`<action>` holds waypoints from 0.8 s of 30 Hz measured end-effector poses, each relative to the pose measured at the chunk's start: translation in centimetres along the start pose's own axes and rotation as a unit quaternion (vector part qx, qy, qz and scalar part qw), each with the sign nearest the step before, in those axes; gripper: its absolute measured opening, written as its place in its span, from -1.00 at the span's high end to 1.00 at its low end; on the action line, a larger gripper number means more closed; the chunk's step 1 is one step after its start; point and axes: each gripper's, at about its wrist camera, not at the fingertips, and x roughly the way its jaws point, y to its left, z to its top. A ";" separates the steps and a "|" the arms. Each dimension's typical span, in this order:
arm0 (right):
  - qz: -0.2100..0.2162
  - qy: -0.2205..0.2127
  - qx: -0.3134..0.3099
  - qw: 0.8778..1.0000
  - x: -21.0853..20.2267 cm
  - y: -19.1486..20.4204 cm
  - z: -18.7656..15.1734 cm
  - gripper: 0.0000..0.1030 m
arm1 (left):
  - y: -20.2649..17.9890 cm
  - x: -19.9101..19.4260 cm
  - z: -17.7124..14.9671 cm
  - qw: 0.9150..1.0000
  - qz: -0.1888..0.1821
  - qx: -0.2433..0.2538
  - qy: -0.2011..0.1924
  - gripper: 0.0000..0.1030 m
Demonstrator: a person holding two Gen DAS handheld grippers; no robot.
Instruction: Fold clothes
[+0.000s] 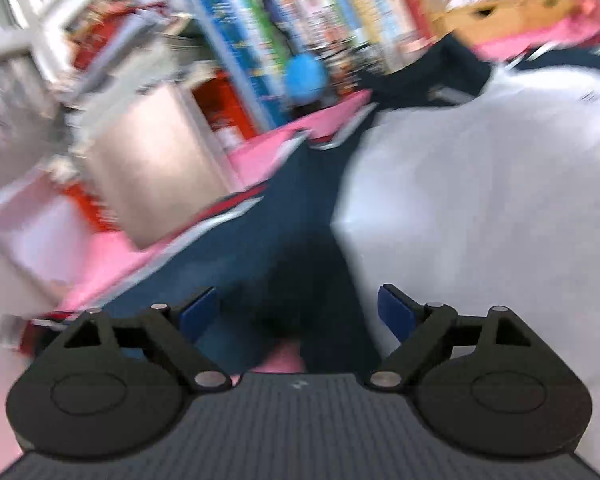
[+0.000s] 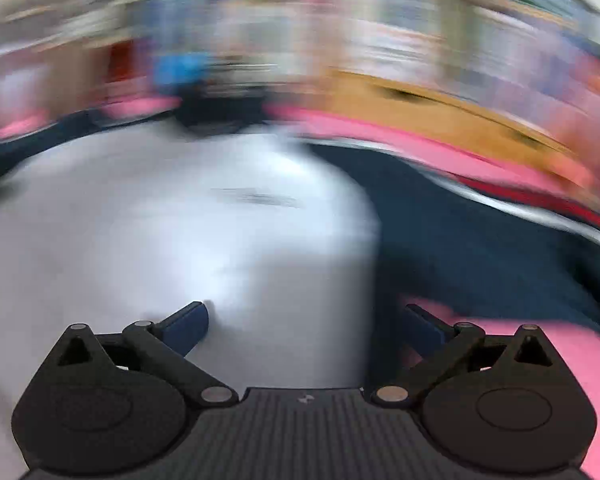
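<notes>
Garment (image 1: 480, 208) white and navy, flat beyond both spread, empty tongs (image 1: 298, 314)

Motion blur smeared the bookshelf (image 2: 340, 32) beyond reading in the right wrist view. The garment's print (image 2: 256, 198) was an illegible streak.

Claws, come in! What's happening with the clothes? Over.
Left claw open, empty. Right claw open, empty. White and navy garment on pink surface. Nothing blocking.
</notes>
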 end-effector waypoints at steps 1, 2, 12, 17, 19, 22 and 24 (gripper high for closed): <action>-0.048 -0.005 0.025 0.999 -0.3 -1.9 0.1 -0.99 | 0.2 -0.1 0.2 1.000 0.016 -0.003 0.002 -0.71; -0.075 -0.018 0.049 0.996 -0.6 -3.8 0.1 -0.99 | 0.3 -0.4 0.7 1.000 0.016 -0.010 -0.001 -0.71; -0.170 -0.022 0.167 0.971 4.8 -17.1 2.8 -0.79 | -5.4 -1.9 4.0 0.996 -0.079 -0.025 -0.026 -0.80; -0.274 -0.042 0.178 0.944 5.4 -23.7 7.4 -0.68 | -5.6 -0.7 3.1 0.995 -0.080 -0.056 -0.009 -0.89; -0.266 -0.096 0.191 0.940 3.3 -24.2 8.1 -0.83 | -5.3 -0.2 2.8 0.994 -0.079 -0.072 -0.012 -0.98; -0.251 -0.131 0.163 0.945 1.3 -22.9 6.5 -1.00 | -5.0 0.1 2.3 0.992 -0.081 -0.095 -0.022 -1.00; -0.255 -0.120 0.153 0.947 1.0 -22.7 4.8 -1.00 | -4.9 0.1 2.2 0.992 -0.083 -0.097 -0.023 -1.00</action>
